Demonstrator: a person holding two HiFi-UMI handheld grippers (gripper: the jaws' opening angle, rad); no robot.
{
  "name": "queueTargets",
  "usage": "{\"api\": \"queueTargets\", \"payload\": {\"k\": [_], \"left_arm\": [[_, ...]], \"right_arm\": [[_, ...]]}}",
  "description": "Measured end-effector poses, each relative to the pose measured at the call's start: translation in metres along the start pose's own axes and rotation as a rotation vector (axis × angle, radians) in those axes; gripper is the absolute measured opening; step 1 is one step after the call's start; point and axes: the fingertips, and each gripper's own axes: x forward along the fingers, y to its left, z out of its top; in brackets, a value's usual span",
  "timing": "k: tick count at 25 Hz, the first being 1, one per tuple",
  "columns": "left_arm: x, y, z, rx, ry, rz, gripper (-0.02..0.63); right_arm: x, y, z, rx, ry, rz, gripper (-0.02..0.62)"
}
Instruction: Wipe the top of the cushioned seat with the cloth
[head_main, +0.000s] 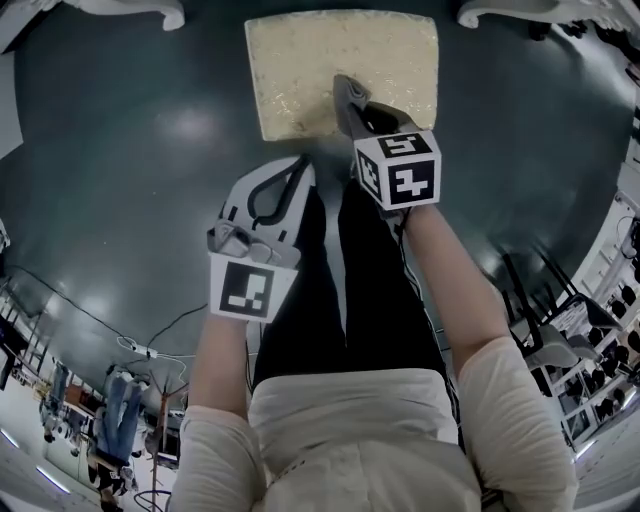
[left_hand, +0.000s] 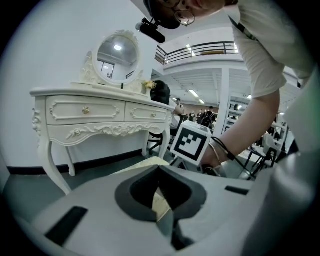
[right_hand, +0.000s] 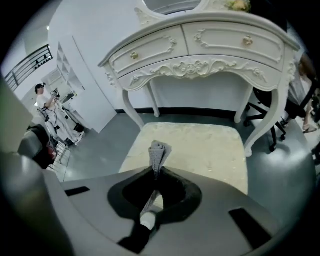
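Note:
The cushioned seat (head_main: 300, 60) is a pale cream square pad on the dark floor, just beyond my grippers. My right gripper (head_main: 344, 92) hangs over the seat's near edge, shut on a small grey cloth. In the right gripper view that cloth (right_hand: 159, 153) sticks up folded from the right gripper (right_hand: 155, 172), with the seat (right_hand: 205, 145) right below and ahead. My left gripper (head_main: 298, 168) is held lower and to the left, short of the seat, with its jaws together and nothing in them. In the left gripper view the left gripper (left_hand: 160, 171) frames a sliver of the seat (left_hand: 159, 201).
A white carved dressing table (right_hand: 200, 45) with a round mirror (left_hand: 116, 55) stands over the far side of the seat; its legs (right_hand: 265, 120) flank it. Black chairs (head_main: 545, 320) and racks stand at the right. Other people stand far off.

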Motion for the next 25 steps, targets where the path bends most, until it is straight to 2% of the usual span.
{"api": "queueTargets", "payload": {"k": [5,11,21,25], "left_arm": [[-0.037,0.032,-0.03,-0.028,0.037,0.041,0.002],[-0.066,0.06,-0.052,-0.074,0.05,0.095,0.002],[-0.074,0.069,-0.073,-0.122,0.056,0.112,0.002],[-0.064,0.062,-0.071,-0.102,0.061,0.09,0.002]], "right_arm": [[0.031,0.068,-0.008,-0.033,0.04,0.084,0.028],[0.062,0.113,-0.019,-0.061,0.093,0.141,0.028],[0.087,0.119,-0.034,-0.042,0.137,0.148,0.028],[0.084,0.113,-0.036,-0.068,0.14,0.155,0.028]]}}
